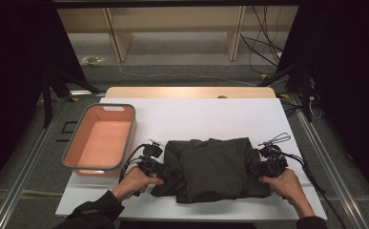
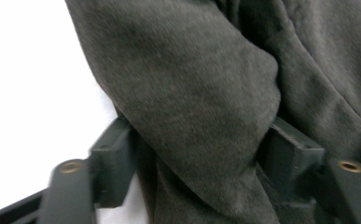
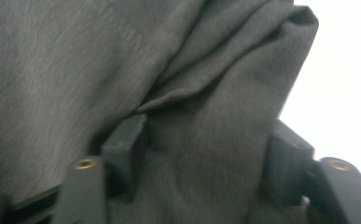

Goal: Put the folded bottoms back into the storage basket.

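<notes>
Dark grey garment lies folded into a rough block at the near middle of the white table, salmon bin well apart on its left side. My left tongs are at the garment's left edge, my right tongs at its right edge.

In the left gripper view a thick fold of cloth sits between the jaws, which stand fairly wide around it. In the right gripper view a bunched fold fills the gap the same way. Can't tell if either pair really presses on the fabric or just straddles it; looks loose to me.

Step, as I judge it: take both side edges and lift or fold the bundle, maybe toward the bin.

To do it well:
- push each pair of tongs deeper so all layers are in, not just the top flap
- squeeze both sides before any lift
- keep both hands level and move together, or the fold slumps open
- watch the loose flap at the near left; it may drag.
</notes>
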Motion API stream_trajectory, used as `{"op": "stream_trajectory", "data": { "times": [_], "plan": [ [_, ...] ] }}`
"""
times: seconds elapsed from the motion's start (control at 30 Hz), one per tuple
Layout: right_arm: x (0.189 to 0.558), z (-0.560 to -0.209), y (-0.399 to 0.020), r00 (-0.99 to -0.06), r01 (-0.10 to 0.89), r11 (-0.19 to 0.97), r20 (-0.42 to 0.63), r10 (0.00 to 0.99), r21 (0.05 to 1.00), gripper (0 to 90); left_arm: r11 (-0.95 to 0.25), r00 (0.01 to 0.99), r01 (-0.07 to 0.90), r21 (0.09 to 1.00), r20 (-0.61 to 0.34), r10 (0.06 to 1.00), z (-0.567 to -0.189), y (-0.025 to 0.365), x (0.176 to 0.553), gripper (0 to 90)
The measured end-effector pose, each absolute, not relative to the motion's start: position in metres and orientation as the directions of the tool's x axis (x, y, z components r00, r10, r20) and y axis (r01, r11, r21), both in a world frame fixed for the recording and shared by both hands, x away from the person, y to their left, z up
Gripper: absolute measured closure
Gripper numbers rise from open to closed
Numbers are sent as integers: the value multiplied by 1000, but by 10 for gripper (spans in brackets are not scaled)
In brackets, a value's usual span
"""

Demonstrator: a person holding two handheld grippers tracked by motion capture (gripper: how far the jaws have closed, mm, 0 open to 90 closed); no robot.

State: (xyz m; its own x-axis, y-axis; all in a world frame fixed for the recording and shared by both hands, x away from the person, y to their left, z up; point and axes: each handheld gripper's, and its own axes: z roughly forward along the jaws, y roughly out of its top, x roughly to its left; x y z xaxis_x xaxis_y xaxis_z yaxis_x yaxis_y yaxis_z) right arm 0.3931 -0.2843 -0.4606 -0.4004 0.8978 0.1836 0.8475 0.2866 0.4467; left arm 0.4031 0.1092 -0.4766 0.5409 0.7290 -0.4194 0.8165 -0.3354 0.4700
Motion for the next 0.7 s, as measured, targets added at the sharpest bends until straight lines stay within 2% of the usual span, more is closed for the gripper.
{"op": "stream_trajectory", "data": {
  "times": [0.23,0.47,0.53,0.57,0.63,0.7],
  "plan": [
    [408,-466,-284,-412,851,280,233,881,444,260,-321,514,828,461,-392,763,-477,110,405,158],
    [414,-468,-281,-420,845,297,208,883,445,204,-301,483,846,440,-392,783,-480,110,408,96],
    [413,-468,-279,-420,845,296,210,883,445,237,-309,489,843,440,-389,781,-480,107,408,84],
    [413,-468,-280,-430,840,302,215,877,451,283,-308,491,845,437,-405,771,-480,106,408,95],
    [412,-468,-277,-429,845,291,246,869,448,361,-270,468,867,419,-499,729,-482,105,408,187],
    [410,-467,-274,-430,848,295,245,869,440,397,-267,470,867,421,-511,719,-482,101,407,198]
  ]
}}
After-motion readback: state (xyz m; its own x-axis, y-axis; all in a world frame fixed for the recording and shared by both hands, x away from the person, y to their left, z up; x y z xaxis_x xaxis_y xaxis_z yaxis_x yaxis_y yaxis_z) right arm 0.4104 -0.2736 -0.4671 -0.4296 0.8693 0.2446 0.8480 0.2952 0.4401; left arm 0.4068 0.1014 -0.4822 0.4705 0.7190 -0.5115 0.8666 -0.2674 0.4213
